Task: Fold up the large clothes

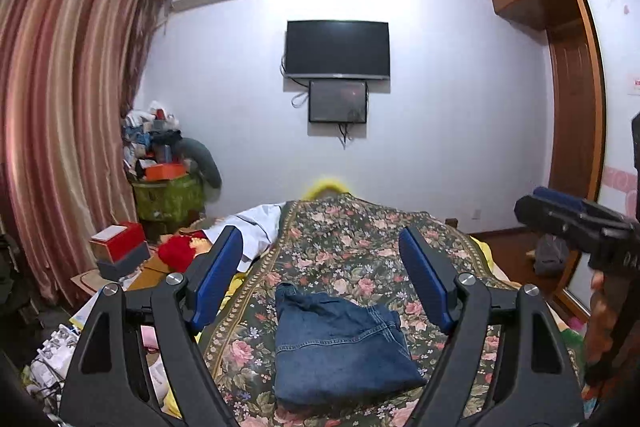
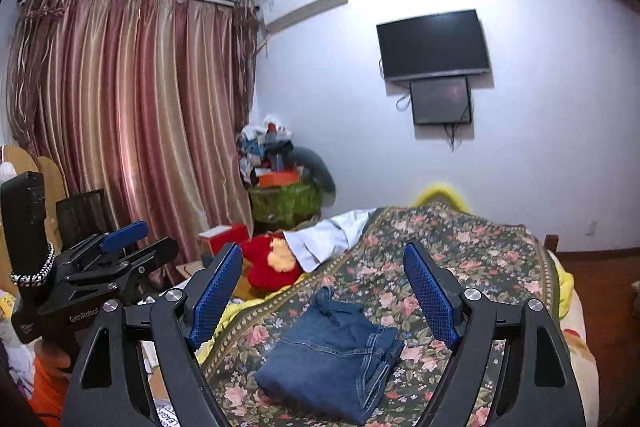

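1. The jeans [image 1: 340, 343] are seen folded into a compact stack on the bed [image 1: 360, 227], near its middle.
2. The left claw [image 1: 320, 279] is held wide and empty above them.
3. The right claw [image 2: 322, 291] is likewise wide, with nothing between its pads.
4. The stack could be loosened if a claw were dropped back onto its loose top layer.
5. The uneven bedspread could let the pile slump sideways.

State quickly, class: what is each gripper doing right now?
Left gripper: open, holding nothing, raised above the folded jeans.
Right gripper: open, holding nothing, also clear of the jeans.
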